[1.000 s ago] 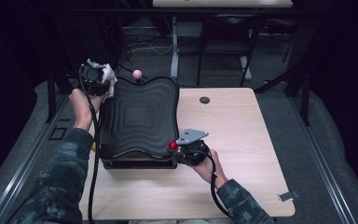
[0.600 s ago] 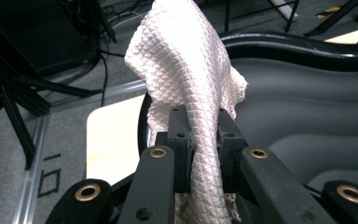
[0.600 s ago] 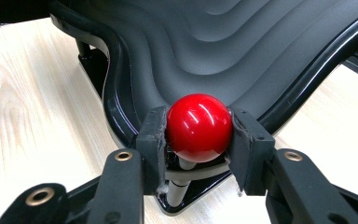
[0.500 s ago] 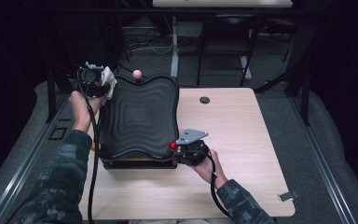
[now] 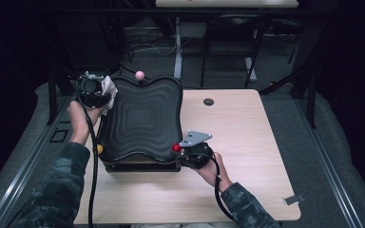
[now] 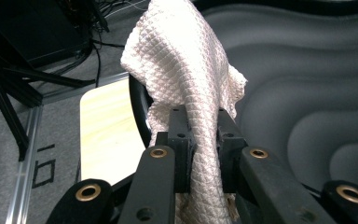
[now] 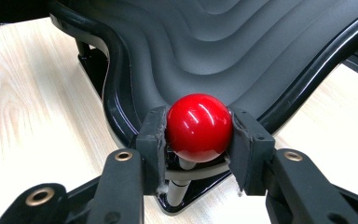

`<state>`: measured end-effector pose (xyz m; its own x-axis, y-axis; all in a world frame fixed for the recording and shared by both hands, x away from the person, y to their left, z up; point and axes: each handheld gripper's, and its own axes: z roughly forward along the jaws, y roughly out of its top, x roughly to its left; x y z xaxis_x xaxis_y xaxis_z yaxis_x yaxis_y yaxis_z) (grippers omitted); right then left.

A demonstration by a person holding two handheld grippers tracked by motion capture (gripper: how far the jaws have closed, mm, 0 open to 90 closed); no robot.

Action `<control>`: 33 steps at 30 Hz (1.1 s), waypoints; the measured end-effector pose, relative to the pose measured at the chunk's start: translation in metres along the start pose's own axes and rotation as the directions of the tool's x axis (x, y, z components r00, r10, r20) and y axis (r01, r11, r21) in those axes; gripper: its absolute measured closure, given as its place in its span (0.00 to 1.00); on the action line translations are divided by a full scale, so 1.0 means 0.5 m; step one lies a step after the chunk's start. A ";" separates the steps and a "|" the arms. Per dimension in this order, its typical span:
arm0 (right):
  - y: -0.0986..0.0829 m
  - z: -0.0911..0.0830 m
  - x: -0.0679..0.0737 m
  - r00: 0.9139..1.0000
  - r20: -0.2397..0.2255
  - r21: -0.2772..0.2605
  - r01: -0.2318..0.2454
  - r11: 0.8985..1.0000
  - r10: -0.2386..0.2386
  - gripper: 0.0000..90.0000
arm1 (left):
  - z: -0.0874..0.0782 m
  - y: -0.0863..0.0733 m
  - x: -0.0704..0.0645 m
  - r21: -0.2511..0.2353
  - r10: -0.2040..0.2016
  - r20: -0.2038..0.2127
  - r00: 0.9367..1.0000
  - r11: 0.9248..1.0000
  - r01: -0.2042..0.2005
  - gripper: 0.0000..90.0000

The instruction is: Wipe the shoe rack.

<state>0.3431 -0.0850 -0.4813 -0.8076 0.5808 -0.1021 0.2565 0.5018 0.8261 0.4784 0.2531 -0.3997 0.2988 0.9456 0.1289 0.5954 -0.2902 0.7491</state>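
On the table, one black rippled tray mounted on a base, three ball knobs at its corners, right tongs clamped on the red knob at the near corner, left tongs pinching one white cloth over the far left rim, pink knob behind, yellow knob partly hidden, one dark disc well apart.

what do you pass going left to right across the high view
left hand-held gripper pinching a white cloth → black wavy tray → red ball → right hand-held gripper → small dark disc on the table
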 end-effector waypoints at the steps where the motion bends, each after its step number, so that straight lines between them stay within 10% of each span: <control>1: 0.000 0.000 0.000 1.000 -0.001 -0.001 -0.001 1.000 0.001 0.67 | -0.001 -0.003 -0.002 0.002 0.003 0.000 1.000 1.000 -0.003 0.90; 33: 0.000 0.000 0.000 1.000 0.002 0.001 -0.002 1.000 0.002 0.67 | -0.061 -0.143 -0.052 0.060 0.004 0.113 0.994 0.998 -0.011 0.90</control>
<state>0.3430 -0.0848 -0.4812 -0.8062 0.5829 -0.1012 0.2589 0.5013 0.8256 0.4052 0.2536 -0.4370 0.3835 0.9218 0.0572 0.6358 -0.3084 0.7076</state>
